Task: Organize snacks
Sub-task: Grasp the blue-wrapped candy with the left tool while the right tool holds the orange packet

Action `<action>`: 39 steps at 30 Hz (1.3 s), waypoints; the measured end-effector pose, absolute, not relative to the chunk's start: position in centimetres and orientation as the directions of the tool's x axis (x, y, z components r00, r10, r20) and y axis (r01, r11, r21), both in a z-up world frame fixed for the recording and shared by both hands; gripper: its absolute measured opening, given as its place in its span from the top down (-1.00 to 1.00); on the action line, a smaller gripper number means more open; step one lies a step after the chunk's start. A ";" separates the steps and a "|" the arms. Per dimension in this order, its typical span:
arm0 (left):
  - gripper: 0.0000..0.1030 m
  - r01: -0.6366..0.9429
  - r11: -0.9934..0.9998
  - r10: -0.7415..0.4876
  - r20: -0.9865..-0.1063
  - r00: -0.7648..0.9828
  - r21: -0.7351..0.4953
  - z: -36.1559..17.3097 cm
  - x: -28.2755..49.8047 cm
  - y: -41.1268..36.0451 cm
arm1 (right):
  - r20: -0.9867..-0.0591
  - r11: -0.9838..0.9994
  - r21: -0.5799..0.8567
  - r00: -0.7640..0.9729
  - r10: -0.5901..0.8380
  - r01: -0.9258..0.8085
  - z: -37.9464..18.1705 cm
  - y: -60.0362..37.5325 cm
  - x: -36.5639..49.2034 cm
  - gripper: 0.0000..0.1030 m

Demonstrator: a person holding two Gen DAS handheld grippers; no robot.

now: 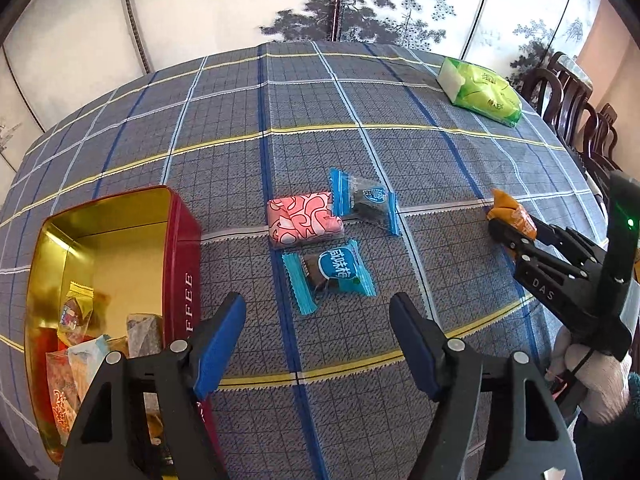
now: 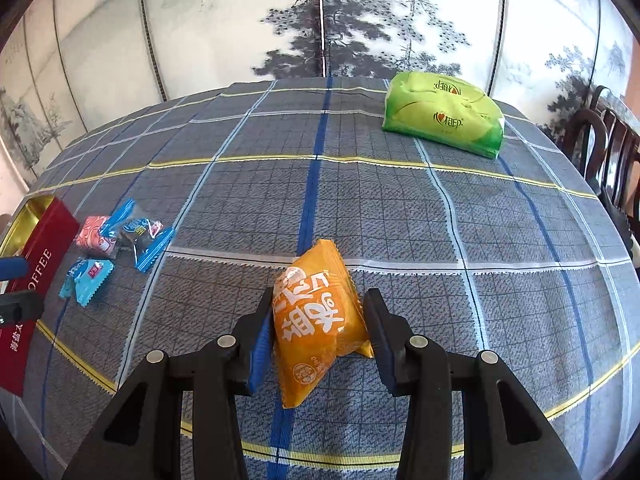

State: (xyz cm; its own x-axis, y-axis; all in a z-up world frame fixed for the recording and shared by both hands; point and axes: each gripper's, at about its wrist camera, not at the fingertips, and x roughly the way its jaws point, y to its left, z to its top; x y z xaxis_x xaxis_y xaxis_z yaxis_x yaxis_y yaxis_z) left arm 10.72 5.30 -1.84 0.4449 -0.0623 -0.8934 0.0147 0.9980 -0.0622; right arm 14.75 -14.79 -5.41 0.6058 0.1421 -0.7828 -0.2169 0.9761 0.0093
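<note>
A grey plaid tablecloth (image 2: 400, 208) with blue, yellow and white lines covers the table. A green tissue pack (image 2: 442, 114) lies on it near its far right edge. Behind the cloth stands a folding screen (image 2: 328, 20) painted with ink pines, and dark wooden chairs (image 1: 576, 108) stand along its right side.

The right gripper (image 2: 318, 334) tilts steeply downward, its jaws pressed against both sides of an orange snack packet (image 2: 316, 320) that stands between them. A white-gloved hand (image 1: 592, 376) grips its handle from behind. The left gripper (image 1: 320, 344) also points down at the tabletop (image 1: 360, 152), its jaws parted with nothing between them.
</note>
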 end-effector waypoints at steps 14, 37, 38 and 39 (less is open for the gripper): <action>-0.13 -0.021 0.996 -0.072 -0.919 0.388 -0.087 -4.5 14.4 5.1 | -0.783 0.974 0.024 0.602 0.158 -0.224 -5.5 -14.8 14.8 0.09; 0.18 0.089 0.996 -0.061 -0.904 0.423 -0.026 -5.4 13.0 3.2 | -0.783 0.974 0.021 0.602 0.155 -0.224 -5.5 -14.8 14.8 0.08; 0.18 0.091 0.996 -0.062 -0.904 0.424 -0.026 -5.4 13.0 3.2 | -0.783 0.974 0.021 0.602 0.155 -0.224 -5.5 -14.8 14.8 0.08; 0.18 0.090 0.996 -0.061 -0.903 0.426 -0.025 -5.4 13.0 3.2 | -0.783 0.974 0.022 0.602 0.156 -0.224 -5.5 -14.8 14.8 0.08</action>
